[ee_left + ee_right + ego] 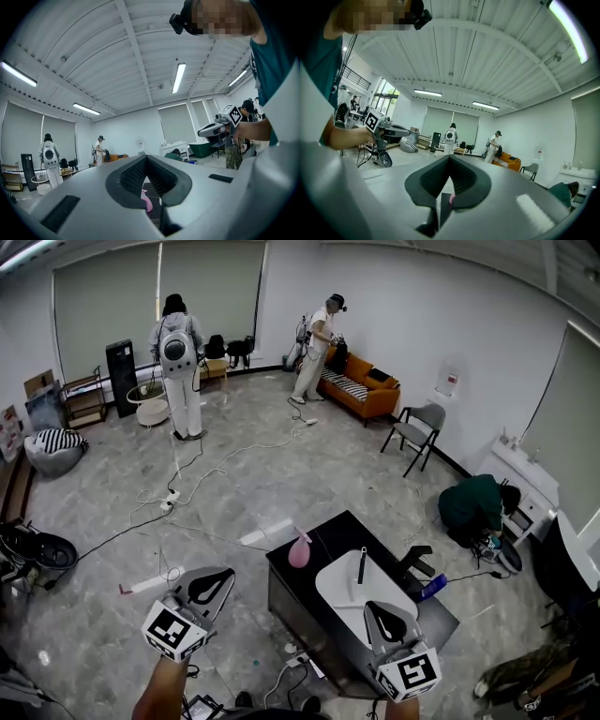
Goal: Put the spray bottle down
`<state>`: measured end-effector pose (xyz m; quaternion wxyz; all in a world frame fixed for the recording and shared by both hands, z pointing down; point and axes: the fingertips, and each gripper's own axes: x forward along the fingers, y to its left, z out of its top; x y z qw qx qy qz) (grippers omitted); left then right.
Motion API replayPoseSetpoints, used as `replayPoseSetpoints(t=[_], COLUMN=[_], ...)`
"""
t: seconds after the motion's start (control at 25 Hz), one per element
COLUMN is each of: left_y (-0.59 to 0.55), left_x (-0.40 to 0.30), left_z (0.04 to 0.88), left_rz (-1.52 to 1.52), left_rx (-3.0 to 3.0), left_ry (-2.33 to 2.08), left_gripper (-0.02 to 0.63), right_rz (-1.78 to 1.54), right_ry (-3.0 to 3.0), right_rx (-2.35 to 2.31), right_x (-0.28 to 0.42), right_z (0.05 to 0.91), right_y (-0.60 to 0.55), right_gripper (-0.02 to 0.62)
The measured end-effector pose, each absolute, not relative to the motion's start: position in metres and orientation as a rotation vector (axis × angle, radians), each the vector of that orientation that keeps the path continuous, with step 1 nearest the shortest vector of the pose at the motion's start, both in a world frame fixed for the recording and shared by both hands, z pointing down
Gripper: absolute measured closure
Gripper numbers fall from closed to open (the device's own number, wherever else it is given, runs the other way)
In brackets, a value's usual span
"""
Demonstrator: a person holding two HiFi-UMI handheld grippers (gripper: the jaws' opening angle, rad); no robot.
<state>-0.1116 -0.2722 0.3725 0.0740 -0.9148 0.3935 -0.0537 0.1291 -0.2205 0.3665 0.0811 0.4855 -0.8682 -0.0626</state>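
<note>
The pink spray bottle (299, 550) stands upright on the far left corner of a black table (309, 601), with nothing holding it. My left gripper (212, 588) is held in the air to the left of the table, shut and empty. My right gripper (384, 619) hangs over the table's near side, shut and empty too. In the left gripper view the fingertips (146, 157) meet, and a bit of the pink bottle (146, 201) shows under them. The right gripper view shows its tips (450, 157) touching, with a sliver of pink (451, 198) below.
A white basin-shaped tray (342, 601) and a black tool (362, 565) lie on the table, with a blue object (433, 587) at its right edge. Cables (187, 484) cross the floor. Two people (178, 362) stand far off, near an orange sofa (361, 390) and a grey chair (417, 432).
</note>
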Motion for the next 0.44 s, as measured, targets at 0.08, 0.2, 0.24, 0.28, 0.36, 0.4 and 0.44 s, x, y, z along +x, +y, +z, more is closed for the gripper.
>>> replayPoseSetpoints(t=[0.08, 0.2, 0.24, 0.28, 0.36, 0.4, 0.44], left_y=[-0.268, -0.264, -0.263, -0.261, -0.257, -0.255, -0.252], left_x=[-0.107, -0.104, -0.105, -0.106, -0.109, -0.111, -0.112], left_z=[0.372, 0.371, 0.371, 0.371, 0.372, 0.372, 0.372], left_rz=[-0.164, -0.162, -0.16, -0.157, -0.154, -0.155, -0.156], left_rx=[-2.753, -2.758, -2.759, -2.761, -2.763, -2.764, -2.764], left_ry=[1.164, 1.149, 1.147, 1.147, 1.148, 1.147, 1.147], left_gripper=[0.617, 0.617, 0.617, 0.617, 0.617, 0.617, 0.617], right_rz=[-0.169, -0.155, -0.154, -0.154, -0.152, -0.151, -0.149], right_ry=[-2.579, -2.555, -2.549, -2.545, -2.54, -2.539, -2.538], right_rx=[1.468, 1.489, 1.492, 1.495, 1.496, 1.496, 1.497], right_x=[0.135, 0.143, 0.144, 0.143, 0.142, 0.141, 0.14], right_z=[0.37, 0.373, 0.373, 0.373, 0.373, 0.373, 0.373], right_y=[-0.211, -0.203, -0.2, -0.198, -0.193, -0.191, -0.189], right_gripper=[0.588, 0.588, 0.588, 0.588, 0.588, 0.588, 0.588])
